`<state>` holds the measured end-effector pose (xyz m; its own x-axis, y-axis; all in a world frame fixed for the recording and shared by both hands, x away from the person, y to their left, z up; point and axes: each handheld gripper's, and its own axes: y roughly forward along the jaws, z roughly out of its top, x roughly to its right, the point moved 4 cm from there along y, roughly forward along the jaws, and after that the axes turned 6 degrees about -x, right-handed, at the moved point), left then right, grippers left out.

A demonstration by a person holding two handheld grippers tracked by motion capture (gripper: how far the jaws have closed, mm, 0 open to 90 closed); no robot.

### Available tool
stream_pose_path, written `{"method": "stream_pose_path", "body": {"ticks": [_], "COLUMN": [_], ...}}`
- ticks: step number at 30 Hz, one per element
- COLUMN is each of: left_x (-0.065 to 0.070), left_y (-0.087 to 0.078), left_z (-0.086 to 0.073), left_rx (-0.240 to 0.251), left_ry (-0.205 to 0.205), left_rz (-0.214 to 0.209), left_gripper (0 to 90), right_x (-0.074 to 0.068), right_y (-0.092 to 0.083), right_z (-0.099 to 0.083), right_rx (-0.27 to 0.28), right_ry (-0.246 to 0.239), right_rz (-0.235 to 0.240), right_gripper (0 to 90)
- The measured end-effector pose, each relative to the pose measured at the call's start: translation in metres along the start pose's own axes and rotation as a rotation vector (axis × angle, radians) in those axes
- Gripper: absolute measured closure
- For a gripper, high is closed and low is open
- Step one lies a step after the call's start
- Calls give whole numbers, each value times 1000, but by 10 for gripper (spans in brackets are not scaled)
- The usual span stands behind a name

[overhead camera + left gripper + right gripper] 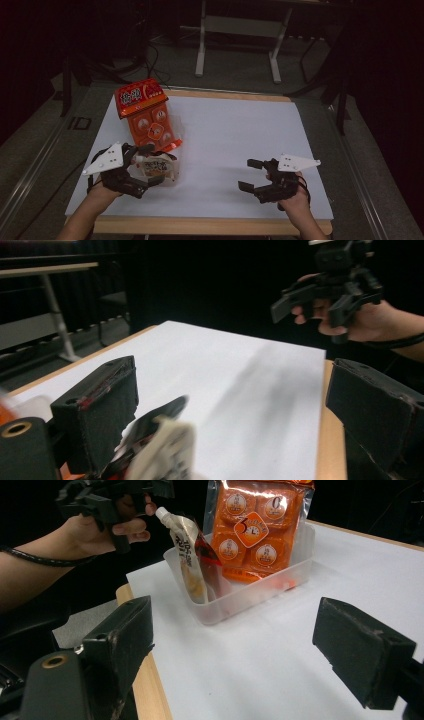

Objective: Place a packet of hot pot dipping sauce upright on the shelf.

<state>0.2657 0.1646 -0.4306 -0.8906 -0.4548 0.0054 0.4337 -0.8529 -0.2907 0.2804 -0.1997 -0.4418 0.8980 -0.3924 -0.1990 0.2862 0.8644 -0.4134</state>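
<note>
A clear plastic bin (260,592) stands at the left of the white table (235,135). An orange snack pack (148,117) leans upright in its far end. A white spouted pouch (190,555) stands in its near end. My left gripper (152,165) hovers just above the pouch with its jaws wide apart. In the left gripper view the blurred pouch top (162,450) sits low beside the left jaw, and no pad presses on it. My right gripper (248,174) is open over the bare front right of the table, with nothing between its fingers.
The table's wooden front edge (210,226) runs just before both hands. A white-legged table frame (201,50) stands on the dark floor beyond the far edge. The room around is dark.
</note>
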Motion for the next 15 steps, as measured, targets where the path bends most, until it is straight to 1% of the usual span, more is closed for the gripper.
{"method": "stream_pose_path", "body": {"ticks": [2, 3, 4, 5, 8, 9, 10, 11, 12, 14, 15], "left_x": [7, 10, 10, 15, 24, 26, 29, 31, 34, 37, 39], "left_y": [4, 6, 6, 10, 17, 20, 22, 25, 27, 31, 34], "left_z": [2, 3, 3, 4, 5, 5, 6, 6, 6, 6, 6], "left_rx": [-1, 0, 0, 5, -1, -7, -8, -11, -13, -18, -21], "left_ry": [12, 24, 24, 31, 40, 39, 35, 30, 20, 19, 18], "left_rz": [-22, -22, -22, -38, -63, -65, -65, -71, -82, -83, -92], "left_gripper": [76, 86, 92, 92, 91, 87, 51, 51, 31, 25, 25], "right_x": [0, 0, 0, 0, 1, 1, 2, 2, 2, 2, 2], "right_y": [-1, -2, -2, -2, -5, -5, -6, -6, -6, -5, -5], "right_z": [0, 0, 0, 0, -2, -3, -4, -4, -4, -4, -5], "right_rx": [0, 1, 2, 2, 6, 6, 5, 5, 5, 4, 5], "right_ry": [-1, -2, -2, -2, 5, 6, 10, 10, 10, 10, 11], "right_rz": [-3, -3, -4, -4, -7, -8, -8, -8, -8, -8, -7], "right_gripper": [162, 162, 162, 162, 162, 162, 162, 162, 162, 162, 162]}}
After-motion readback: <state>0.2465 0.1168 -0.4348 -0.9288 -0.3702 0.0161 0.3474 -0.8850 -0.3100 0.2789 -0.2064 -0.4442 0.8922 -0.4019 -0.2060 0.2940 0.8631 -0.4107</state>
